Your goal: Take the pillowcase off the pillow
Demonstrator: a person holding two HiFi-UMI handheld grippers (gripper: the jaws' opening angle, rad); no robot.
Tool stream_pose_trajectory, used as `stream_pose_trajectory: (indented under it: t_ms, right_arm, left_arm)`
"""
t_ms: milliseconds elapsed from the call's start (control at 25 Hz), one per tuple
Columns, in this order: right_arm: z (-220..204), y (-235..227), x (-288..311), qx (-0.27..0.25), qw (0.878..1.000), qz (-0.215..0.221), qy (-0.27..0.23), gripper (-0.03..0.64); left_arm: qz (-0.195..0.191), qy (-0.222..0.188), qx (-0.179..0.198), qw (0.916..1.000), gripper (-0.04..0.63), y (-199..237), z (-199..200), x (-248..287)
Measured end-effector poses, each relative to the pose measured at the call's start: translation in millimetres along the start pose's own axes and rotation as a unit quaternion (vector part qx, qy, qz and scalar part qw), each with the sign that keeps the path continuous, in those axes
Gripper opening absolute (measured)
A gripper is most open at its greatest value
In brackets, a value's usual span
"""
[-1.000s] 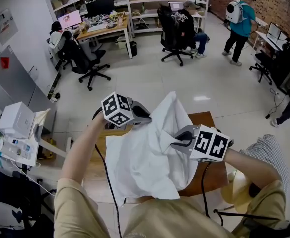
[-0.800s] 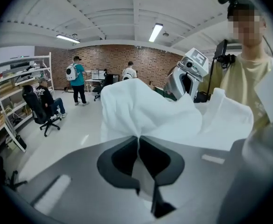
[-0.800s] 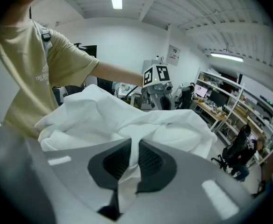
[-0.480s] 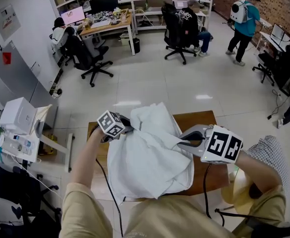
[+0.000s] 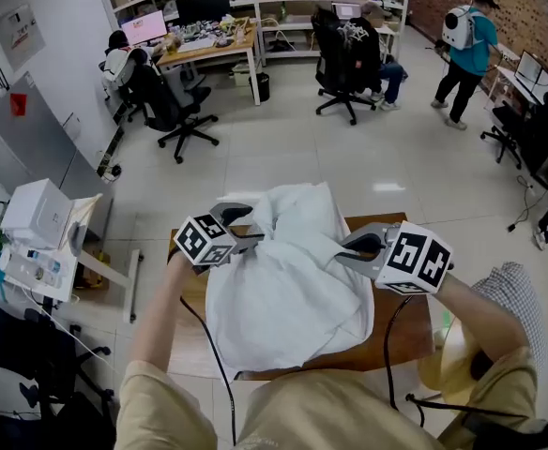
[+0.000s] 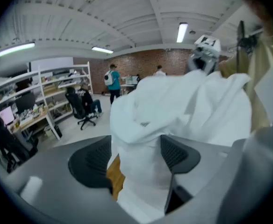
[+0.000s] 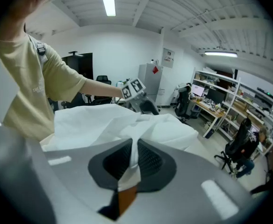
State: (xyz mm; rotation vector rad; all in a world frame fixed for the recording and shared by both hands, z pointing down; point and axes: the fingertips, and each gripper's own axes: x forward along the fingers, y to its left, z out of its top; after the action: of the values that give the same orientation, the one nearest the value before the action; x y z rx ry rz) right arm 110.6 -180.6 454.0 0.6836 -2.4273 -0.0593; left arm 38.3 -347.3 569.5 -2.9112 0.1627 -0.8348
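**Head view: white pillowcase heaped on a wooden surface between two hand-held grippers**

The pillowcase (image 5: 288,284) lies as a crumpled white heap on the brown surface (image 5: 188,331), directly in front of the person. The left hand-held gripper (image 5: 246,228) is at the heap's left edge. In the left gripper view its jaws have just been opening and stand apart. A fold of white cloth lies between them, and a gap on one side shows the brown surface below. The right hand-held gripper (image 5: 346,251) is at the heap's right side. The right gripper view shows its jaws closed tight, pinching a thin fold of the pillowcase.
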Motion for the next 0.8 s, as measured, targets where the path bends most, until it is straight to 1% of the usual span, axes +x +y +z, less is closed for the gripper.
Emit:
stream_pose_trajectory:
  t_ms: [40,80,120,160,200,240,280,320,400,480,560,640,800]
  right_arm:
    - [-8,-9,-1,0.012,1.000,-0.012,0.000,0.017]
    - [-15,-20,0,0.025,0.999,-0.023,0.000,0.017]
    - [-21,-29,4,0.037,0.999,-0.031,0.000,0.016]
    - [-25,-37,9,0.047,0.998,-0.036,0.001,0.015]
    - [-28,-43,14,0.054,0.998,-0.040,0.003,0.015]
    - [-33,-48,16,0.059,0.997,-0.042,0.005,0.015]
    - [-37,-51,17,0.062,0.997,-0.044,0.008,0.015]
    - [-42,-53,17,0.065,0.997,-0.045,0.008,0.015]
    - [-47,-55,17,0.071,0.996,-0.044,0.007,0.015]
    - [-48,-58,17,0.074,0.996,-0.044,0.007,0.015]
    - [-45,-60,17,0.075,0.996,-0.043,0.008,0.016]
    - [-41,-58,19,0.076,0.996,-0.041,0.008,0.016]
    - [-38,-58,19,0.075,0.996,-0.037,0.005,0.016]
  left_arm:
    - [-0.003,-0.032,0.025,0.9992,0.317,-20,32,-17]
    - [-0.011,-0.064,0.047,0.9968,0.332,-43,62,-34]
    - [-0.025,-0.094,0.061,0.9933,0.352,-68,87,-51]
    - [-0.046,-0.122,0.066,0.9893,0.370,-94,107,-66]
    - [-0.068,-0.145,0.066,0.9849,0.370,-121,122,-77]
    - [-0.086,-0.161,0.067,0.9809,0.370,-144,133,-83]
    - [-0.093,-0.168,0.070,0.9788,0.370,-163,140,-84]
    - [-0.091,-0.166,0.077,0.9789,0.370,-176,143,-81]
    - [-0.077,-0.148,0.090,0.9819,0.370,-193,141,-71]
    - [-0.070,-0.121,0.107,0.9844,0.368,-207,133,-58]
    - [-0.052,-0.087,0.127,0.9867,0.361,-212,123,-44]
    - [-0.032,-0.058,0.138,0.9882,0.288,-215,112,-31]
    - [-0.007,-0.021,0.137,0.9904,0.184,-218,85,-3]
